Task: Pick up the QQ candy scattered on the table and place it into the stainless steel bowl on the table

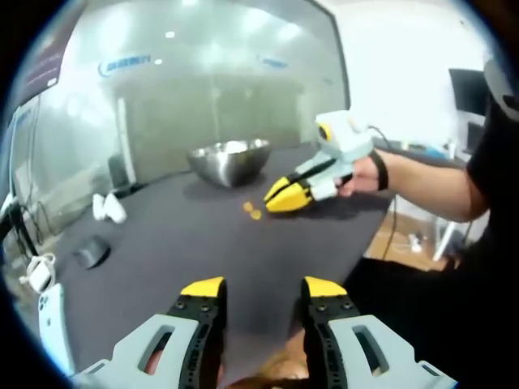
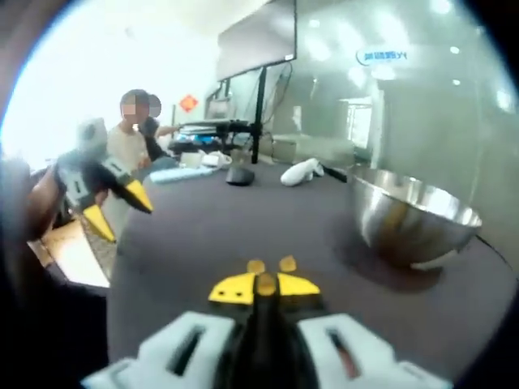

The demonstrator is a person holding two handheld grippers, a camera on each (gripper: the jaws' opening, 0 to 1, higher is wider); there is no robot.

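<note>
On dark matte table (image 2: pixel 195 235), right hand-held gripper (image 2: pixel 265 285) pinches round orange candy (image 2: pixel 265 284); left hand-held gripper (image 1: pixel 263 288) gapes.

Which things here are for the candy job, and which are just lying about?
Job: candies, one pinched in the right claw; bowl; left claw, open.
Lying about: mouse; white object; monitor.

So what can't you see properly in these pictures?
- Inside of the stainless steel bowl: its own wall hides it in the right gripper view; too far away in the left gripper view.
- Candies on the table: too small and blurred to tell their shape.
- White things on the table: too blurred to name.
</note>
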